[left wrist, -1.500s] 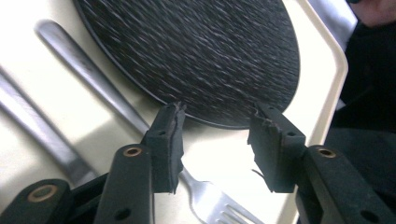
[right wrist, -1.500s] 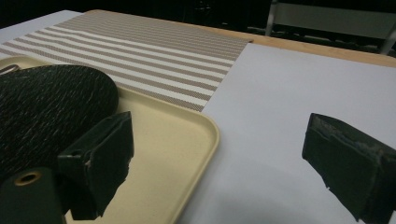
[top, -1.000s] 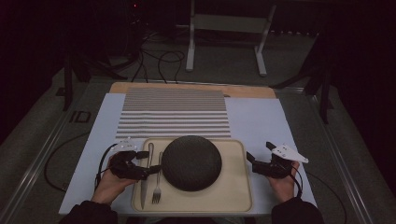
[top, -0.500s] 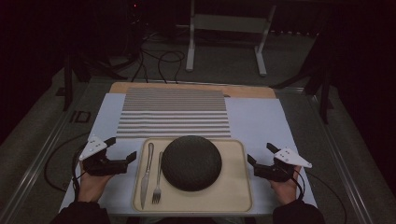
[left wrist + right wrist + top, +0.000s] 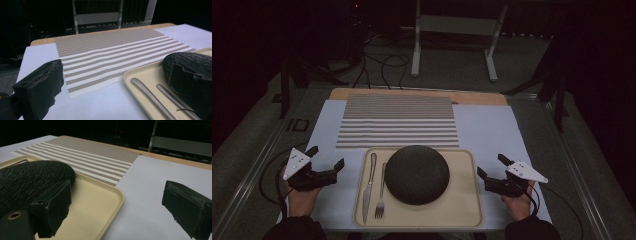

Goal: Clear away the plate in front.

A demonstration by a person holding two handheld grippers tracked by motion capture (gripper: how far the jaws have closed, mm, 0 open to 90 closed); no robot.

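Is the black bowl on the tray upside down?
Yes, upside down. The black bowl shows a rounded dome on top, no opening, resting on the tray beside the fork and knife.

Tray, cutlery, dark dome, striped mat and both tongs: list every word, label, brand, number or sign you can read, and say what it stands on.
No text can be read.
Tray, knife and fork: no marks show.
Dark dome and striped mat: texture and stripes, no lettering.
Grey plates on the left tongs and right tongs: small pale dots, not characters.
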